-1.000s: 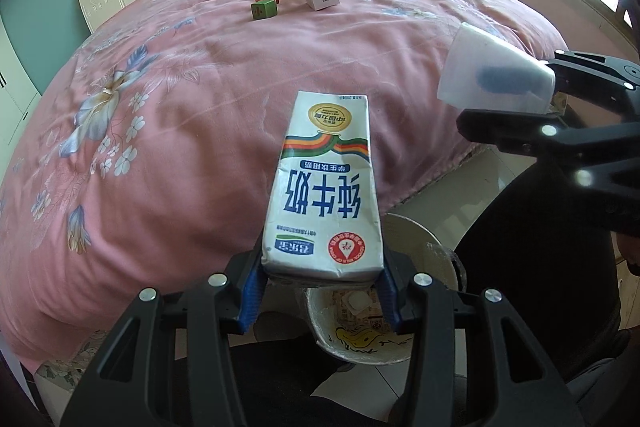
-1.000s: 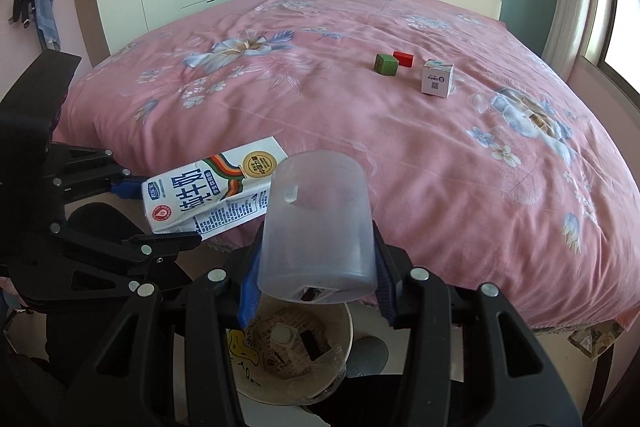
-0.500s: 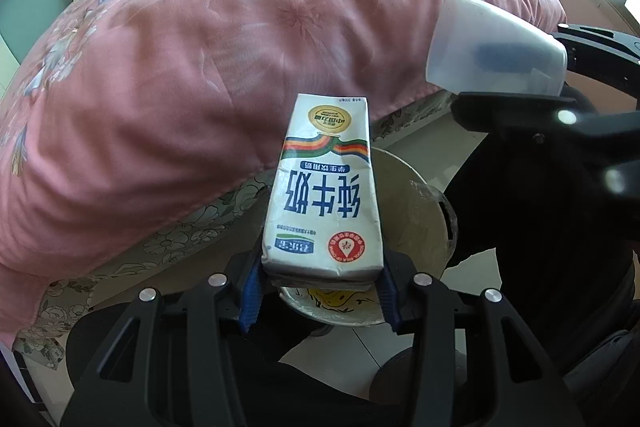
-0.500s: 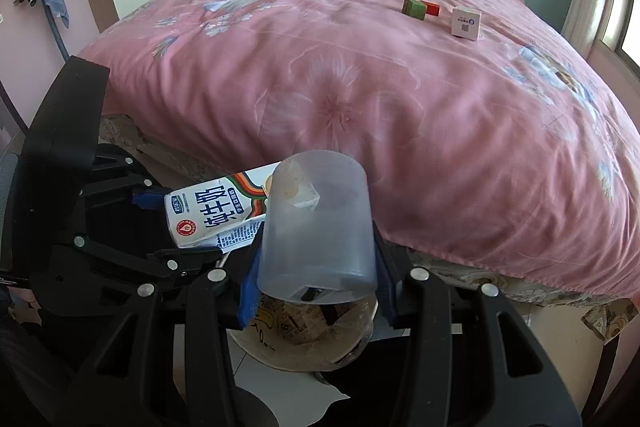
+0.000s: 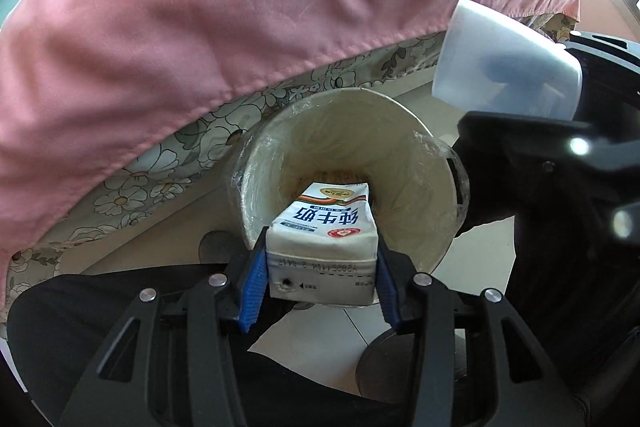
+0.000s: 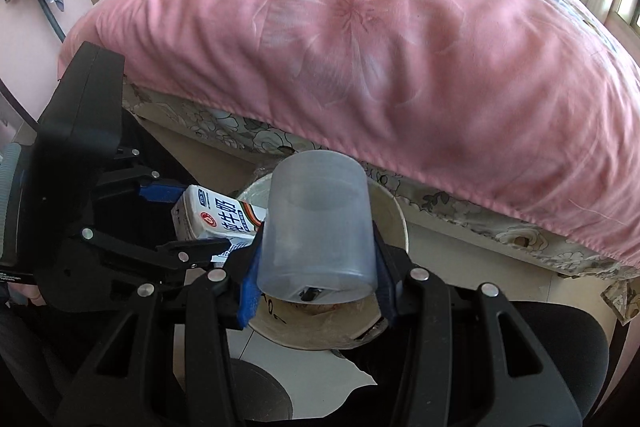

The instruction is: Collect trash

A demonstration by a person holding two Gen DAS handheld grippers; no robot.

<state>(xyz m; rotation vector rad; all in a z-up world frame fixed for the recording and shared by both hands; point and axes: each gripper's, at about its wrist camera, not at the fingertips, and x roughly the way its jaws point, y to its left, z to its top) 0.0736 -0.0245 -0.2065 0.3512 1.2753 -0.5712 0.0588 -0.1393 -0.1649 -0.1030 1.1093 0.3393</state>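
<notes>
Beside a pink-quilted bed [image 6: 400, 47] on tile floor, a carton [image 5: 324, 227] printed 纯牛奶 is clamped by the left gripper [image 5: 322, 279] over the bin [image 5: 420, 155], a cup [image 6: 318, 227] by the right gripper [image 6: 318, 279].

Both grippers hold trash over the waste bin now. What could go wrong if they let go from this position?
1. The milk carton in the left gripper points into the waste bin, but its rear end sits near the rim, so it may tip out.
2. The plastic cup in the right gripper hangs close beside the carton; released together, they might collide.
3. The pink bedspread edge hangs close to the bin, so a bounce may go under it.
</notes>
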